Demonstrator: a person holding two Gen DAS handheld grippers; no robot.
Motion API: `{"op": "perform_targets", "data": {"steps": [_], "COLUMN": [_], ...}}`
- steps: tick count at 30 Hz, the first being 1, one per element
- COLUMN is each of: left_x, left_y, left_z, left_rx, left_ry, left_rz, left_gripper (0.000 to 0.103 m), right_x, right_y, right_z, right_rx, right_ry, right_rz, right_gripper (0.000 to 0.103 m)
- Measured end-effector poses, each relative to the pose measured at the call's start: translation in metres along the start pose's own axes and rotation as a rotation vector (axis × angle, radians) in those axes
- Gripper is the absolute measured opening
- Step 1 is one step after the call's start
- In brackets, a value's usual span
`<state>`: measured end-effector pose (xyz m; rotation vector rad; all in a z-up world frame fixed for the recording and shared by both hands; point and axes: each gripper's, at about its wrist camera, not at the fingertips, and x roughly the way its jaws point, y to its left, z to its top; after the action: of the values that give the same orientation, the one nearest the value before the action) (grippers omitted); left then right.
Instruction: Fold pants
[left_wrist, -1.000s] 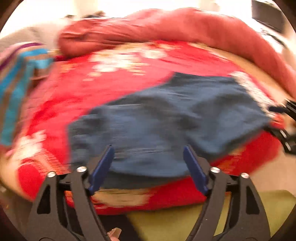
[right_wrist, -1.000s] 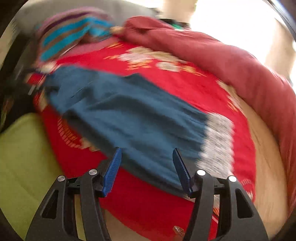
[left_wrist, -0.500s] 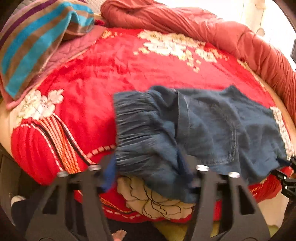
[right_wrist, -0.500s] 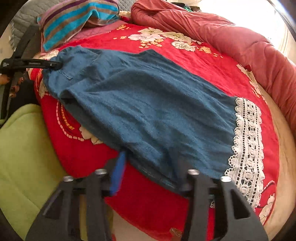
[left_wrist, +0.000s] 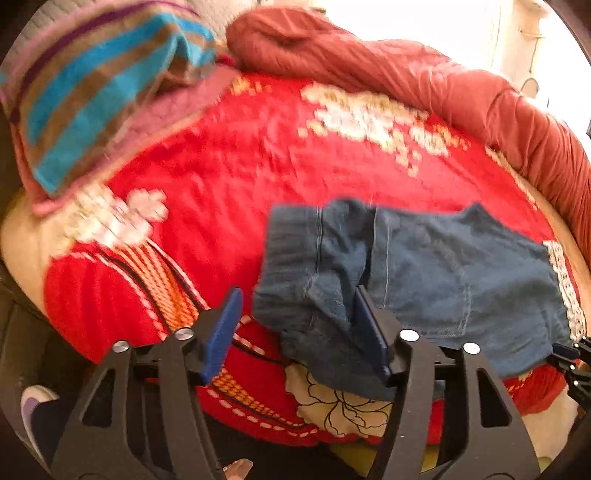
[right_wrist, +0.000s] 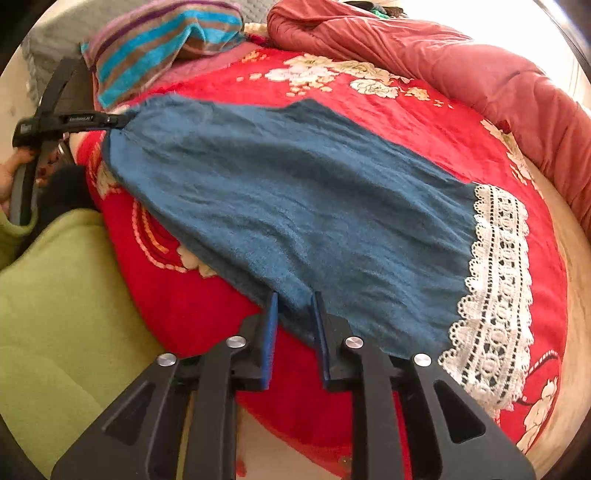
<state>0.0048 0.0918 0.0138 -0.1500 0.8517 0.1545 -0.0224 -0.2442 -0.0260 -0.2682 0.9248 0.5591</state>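
Blue denim pants (right_wrist: 314, 192) with a white lace hem (right_wrist: 495, 280) lie spread on a red floral blanket (right_wrist: 406, 110). My right gripper (right_wrist: 293, 317) is narrowed around the near edge of the leg, with cloth between its blue pads. In the left wrist view the pants (left_wrist: 443, 273) lie bunched at the waistband (left_wrist: 291, 254). My left gripper (left_wrist: 295, 325) is open, and the waistband edge lies between its fingers. The left gripper also shows in the right wrist view (right_wrist: 70, 120), at the waistband corner.
A striped folded blanket (left_wrist: 96, 96) lies at the back left. A rolled reddish quilt (right_wrist: 461, 55) runs along the far edge. A green cushion (right_wrist: 66, 314) sits by the bed's near side. A shoe (left_wrist: 33, 410) is on the floor.
My right gripper has narrowed onto the pants' near edge. My left gripper has come in at the waistband and now stands open around it. Both views have swung over the bed.
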Motion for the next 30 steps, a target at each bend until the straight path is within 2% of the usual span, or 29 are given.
{"op": "perform_targets", "data": {"steps": [3,5,6,8,14,17,19,21,24,25,27,30], "left_x": [-0.023,-0.034,-0.038,-0.039,0.001,0.027,0.042,0.051,0.049,0.048,0.048,0.048], "left_y": [-0.008,-0.023,-0.031,-0.054,-0.130,-0.169,-0.183,-0.185,-0.180,-0.177,-0.175,-0.176], "left_z": [0.007,0.012,0.014,0.016,0.009,-0.006,-0.020,-0.030,-0.039,-0.039,-0.041,-0.042], "left_rx": [0.017,0.059,0.080,0.138,0.281,0.415,0.454,0.475,0.481,0.469,0.453,0.449], "left_ry": [-0.067,-0.094,-0.103,-0.093,0.084,0.153,0.196,0.224,0.201,0.202,0.201,0.198], "left_rz": [-0.005,-0.023,-0.035,-0.089,-0.246,-0.225,-0.211,-0.209,-0.214,-0.226,-0.239,-0.239], "left_gripper": [0.060,0.062,0.066,0.069,0.070,0.070,0.070,0.072,0.073,0.073,0.074,0.074], "right_x": [-0.021,-0.032,-0.035,-0.037,-0.029,-0.024,-0.018,-0.010,-0.002,-0.001,-0.002,-0.004], "right_y": [-0.016,-0.029,-0.033,-0.044,-0.053,-0.049,-0.045,-0.045,-0.052,-0.057,-0.068,-0.068], "right_z": [0.003,0.007,0.008,0.009,0.013,0.018,0.020,0.017,0.003,-0.004,-0.015,-0.018], "right_rx": [0.091,0.138,0.152,0.192,0.241,0.223,0.199,0.173,0.150,0.157,0.210,0.217], "right_ry": [-0.068,-0.109,-0.120,-0.137,-0.149,-0.153,-0.138,-0.094,-0.022,-0.009,-0.029,-0.044], "right_rz": [0.056,0.029,0.015,-0.005,-0.002,0.007,-0.019,-0.087,-0.202,-0.216,-0.166,-0.156], "right_gripper": [0.023,0.023,0.023,0.024,0.033,0.038,0.039,0.038,0.038,0.037,0.037,0.039]}}
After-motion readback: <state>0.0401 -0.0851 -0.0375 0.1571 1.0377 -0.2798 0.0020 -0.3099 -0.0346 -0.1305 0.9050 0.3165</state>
